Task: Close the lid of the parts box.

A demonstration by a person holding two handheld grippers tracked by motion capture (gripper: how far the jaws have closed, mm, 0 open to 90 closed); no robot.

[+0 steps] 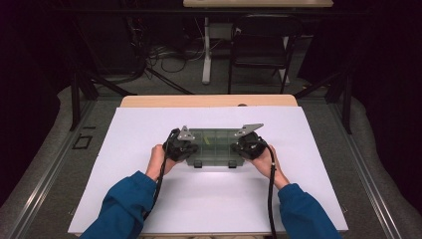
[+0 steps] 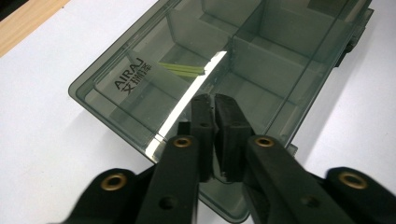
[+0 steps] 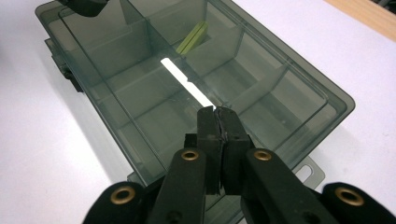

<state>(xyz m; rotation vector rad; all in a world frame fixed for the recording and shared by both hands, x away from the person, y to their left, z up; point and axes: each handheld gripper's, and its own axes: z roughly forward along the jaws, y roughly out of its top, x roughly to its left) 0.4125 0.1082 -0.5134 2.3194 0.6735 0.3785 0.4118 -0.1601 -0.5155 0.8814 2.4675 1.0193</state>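
A smoky see-through organiser box (image 1: 214, 145) lies shut in the middle of the white mat, its latches facing the person. It has several divided compartments and "AIRAJ" printed on the lid (image 2: 133, 74). Thin green sticks (image 2: 182, 69) (image 3: 192, 37) lie in one far compartment. My left gripper (image 1: 190, 149) is at the box's left end, its jaws shut just over the lid (image 2: 214, 101), nothing between them. My right gripper (image 1: 240, 147) is at the box's right end, jaws pressed together above the lid (image 3: 217, 112). A bright strip of glare crosses the lid (image 3: 187, 83).
The white mat (image 1: 149, 199) covers a wooden table whose far edge (image 1: 209, 101) shows beyond it. A dark chair (image 1: 261, 45) and a white desk leg (image 1: 206, 50) stand on the floor behind the table. Blue sleeves (image 1: 124, 204) enter from below.
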